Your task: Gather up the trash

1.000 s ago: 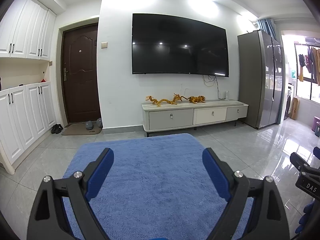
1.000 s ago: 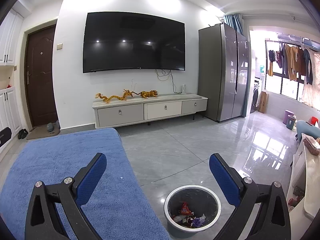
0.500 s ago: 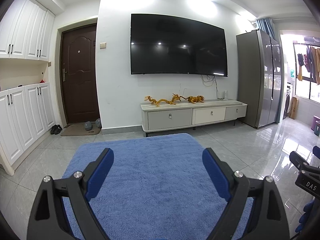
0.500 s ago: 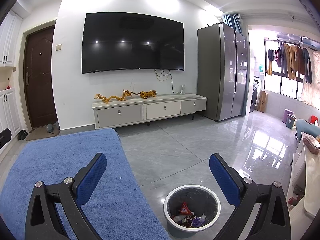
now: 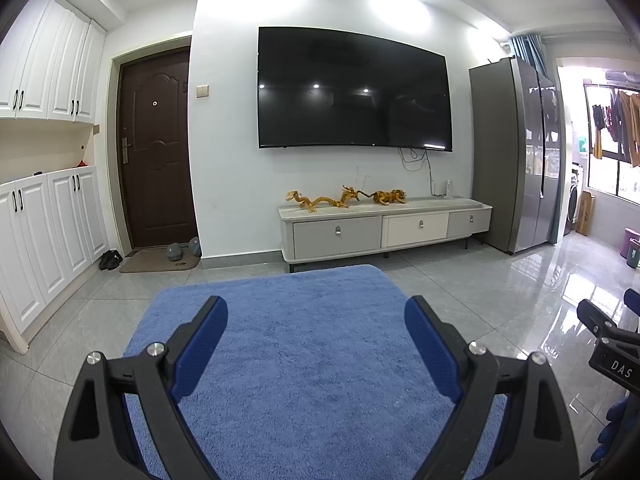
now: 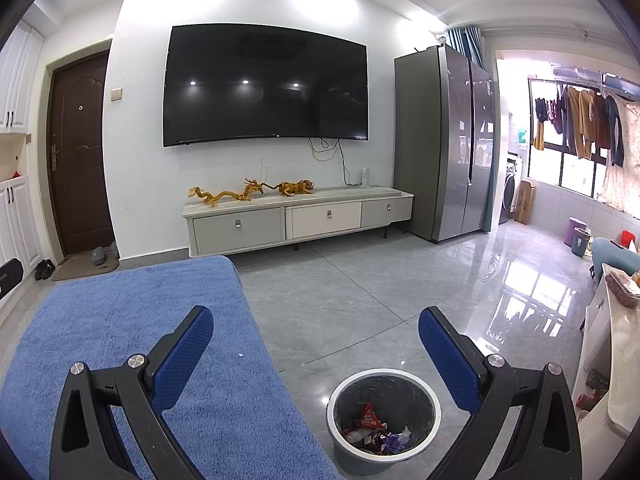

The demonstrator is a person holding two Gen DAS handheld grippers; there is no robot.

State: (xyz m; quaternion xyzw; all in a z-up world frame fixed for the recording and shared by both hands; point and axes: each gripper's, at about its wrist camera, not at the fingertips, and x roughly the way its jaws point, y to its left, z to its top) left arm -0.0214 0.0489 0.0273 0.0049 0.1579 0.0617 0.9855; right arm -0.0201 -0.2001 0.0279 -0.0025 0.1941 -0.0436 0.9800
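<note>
My left gripper (image 5: 314,322) is held above the blue rug (image 5: 304,360) with its jaws set wide and nothing between them; my right gripper (image 6: 316,332) is likewise spread wide and empty. Landmark: the trash bin (image 6: 434,404), which stands on the grey tiled floor (image 6: 360,312) just beside the rug's right edge and appears between my right jaws, nearer the right-hand one. Inside the bin lies trash (image 6: 370,420): a red wrapper and some crumpled white and purple pieces, the individual items too small to identify; the bin's base runs to the bottom edge of the frame. Well beyond the bin, against the far wall, stands the TV cabinet (image 6: 298,220) below the wall-mounted television (image 6: 264,84). On the rug, left of the bin, a tiny white speck (image 6: 240,355) shows; what it is cannot be determined. To the right of the bin a white surface (image 6: 624,344) is cut off by the frame edge.
</note>
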